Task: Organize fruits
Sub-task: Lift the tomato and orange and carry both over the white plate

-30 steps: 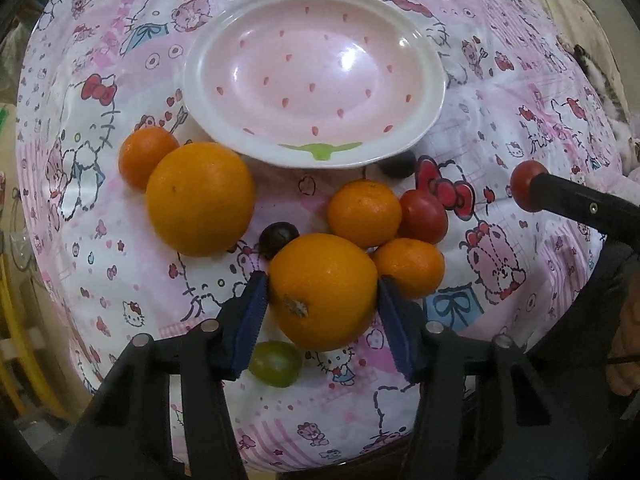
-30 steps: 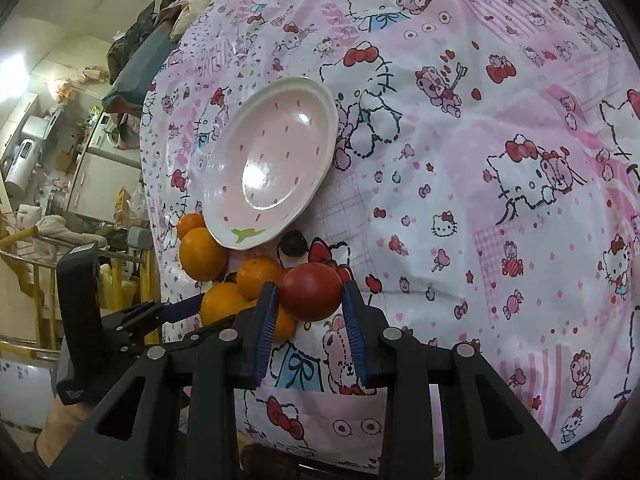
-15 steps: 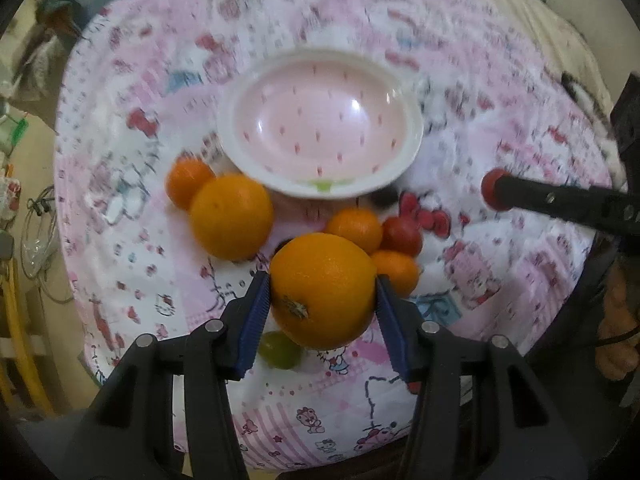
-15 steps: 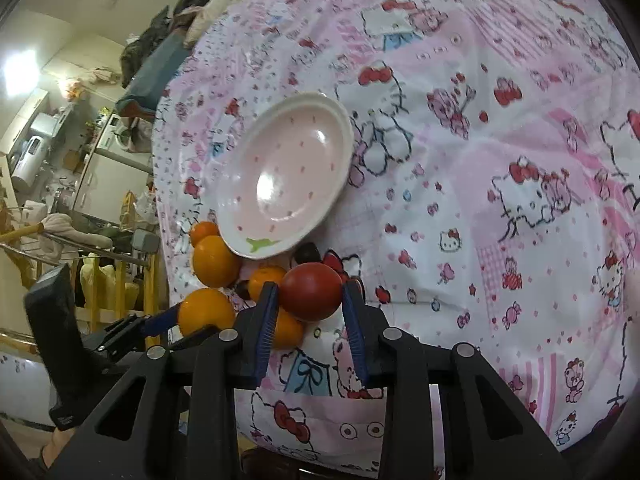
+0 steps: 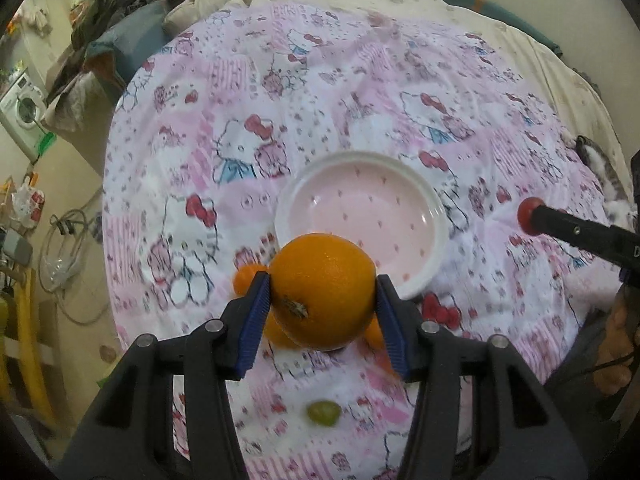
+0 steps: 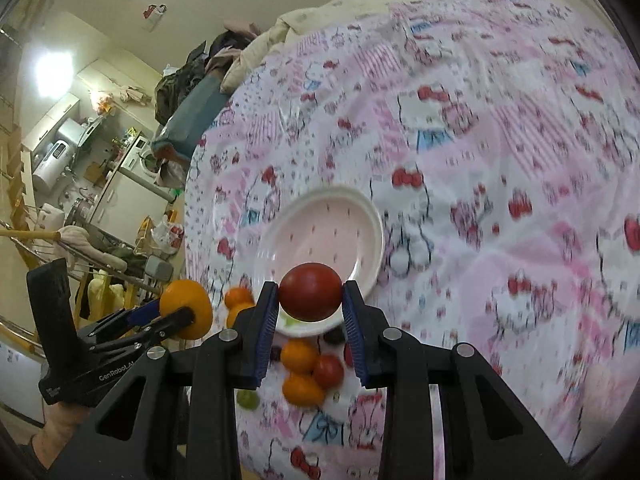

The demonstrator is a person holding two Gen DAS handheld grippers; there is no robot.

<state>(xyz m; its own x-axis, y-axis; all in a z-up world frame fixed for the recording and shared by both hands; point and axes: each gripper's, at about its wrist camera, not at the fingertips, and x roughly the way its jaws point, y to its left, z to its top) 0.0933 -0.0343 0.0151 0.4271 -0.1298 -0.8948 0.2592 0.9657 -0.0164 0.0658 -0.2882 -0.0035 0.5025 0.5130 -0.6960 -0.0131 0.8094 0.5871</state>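
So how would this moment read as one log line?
left tongs: shut on orange | right tongs: shut on tomato | plate: no fruit

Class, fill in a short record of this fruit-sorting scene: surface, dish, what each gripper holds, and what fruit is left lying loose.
surface: pink cartoon-print cloth
dish: pink plate, white rim, nothing in it
left gripper: shut on large orange, raised off the cloth
right gripper: shut on red tomato, raised off the cloth
loose fruit: green grape; small oranges and a second tomato clustered near the plate's edge
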